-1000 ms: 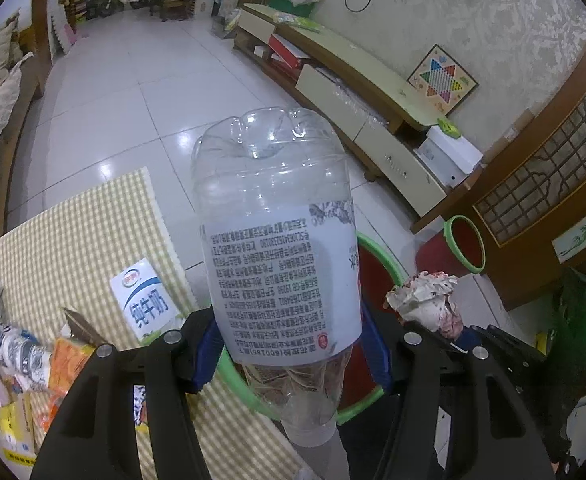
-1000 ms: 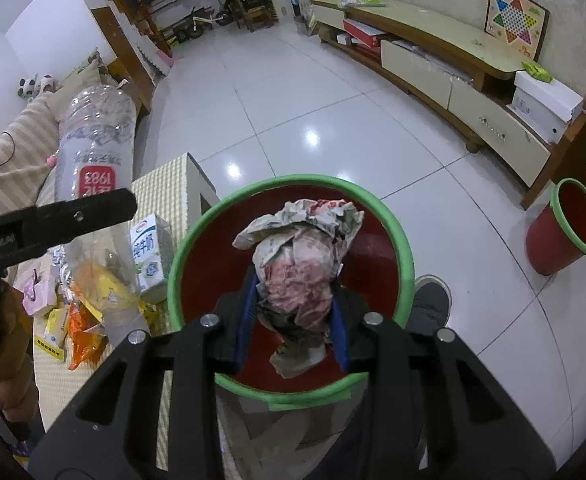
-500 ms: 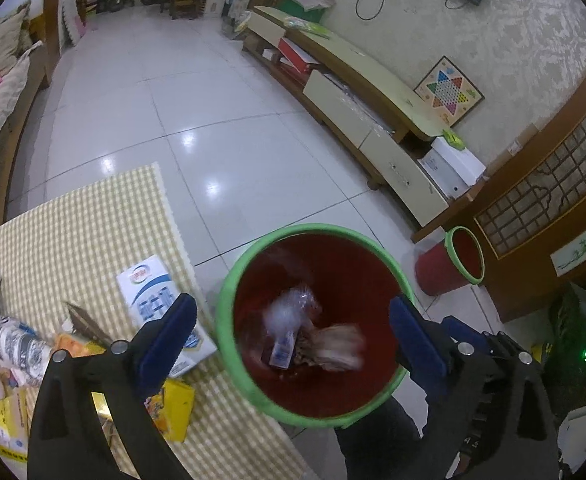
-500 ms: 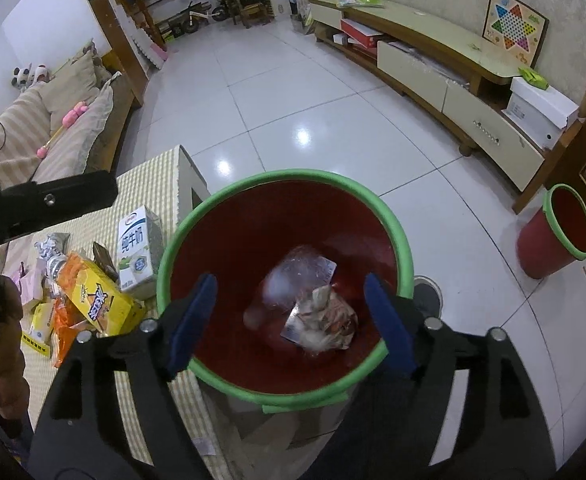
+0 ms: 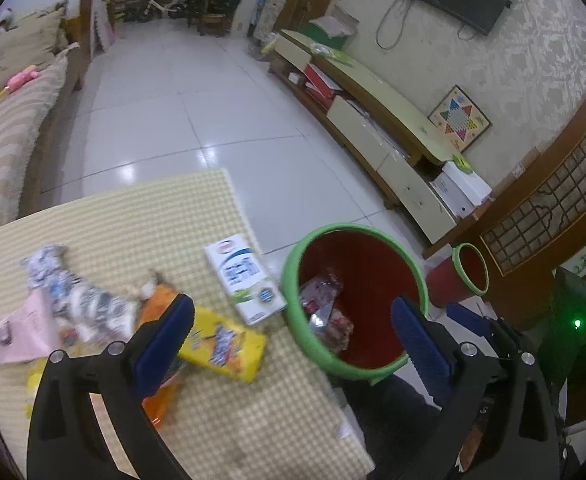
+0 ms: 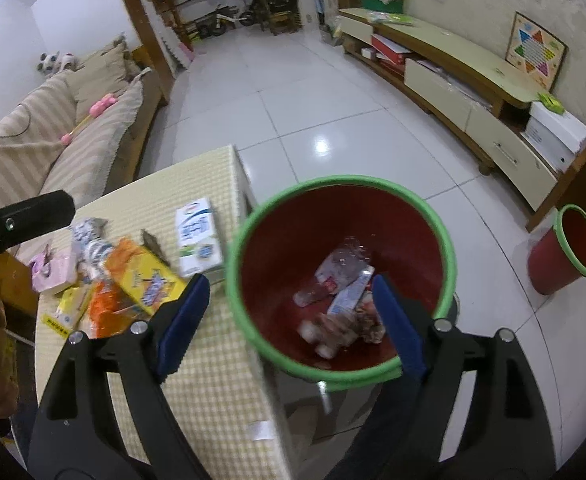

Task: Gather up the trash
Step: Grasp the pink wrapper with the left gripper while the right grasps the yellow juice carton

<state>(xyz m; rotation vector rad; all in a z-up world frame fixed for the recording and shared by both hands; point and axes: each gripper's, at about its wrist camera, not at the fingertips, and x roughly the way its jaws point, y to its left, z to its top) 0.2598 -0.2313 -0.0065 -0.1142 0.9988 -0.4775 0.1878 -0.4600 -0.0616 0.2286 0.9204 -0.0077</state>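
Observation:
A red bin with a green rim (image 5: 293, 264) (image 6: 233, 280) stands beside the checked table (image 5: 133, 216) (image 6: 221, 364). A clear plastic bottle (image 6: 335, 270) and crumpled paper (image 6: 357, 324) lie inside it. On the table lie a white milk carton (image 5: 245, 280) (image 6: 197, 240), a yellow packet (image 5: 225, 344) (image 6: 145, 280), an orange wrapper (image 6: 105, 308), a pink packet (image 5: 17, 328) (image 6: 51, 272) and crumpled wrappers (image 5: 81, 300). My left gripper (image 5: 293, 348) is open and empty over the table edge and bin. My right gripper (image 6: 289, 320) is open and empty above the bin.
A second small red bin (image 5: 467, 276) (image 6: 565, 252) stands on the tiled floor at the right. A low TV cabinet (image 5: 373, 120) runs along the right wall. A sofa (image 6: 53, 136) sits behind the table on the left.
Both grippers opened: the bottle dropped from the left and the crumpled paper from the right into the bin. The left gripper has since swung left toward the table.

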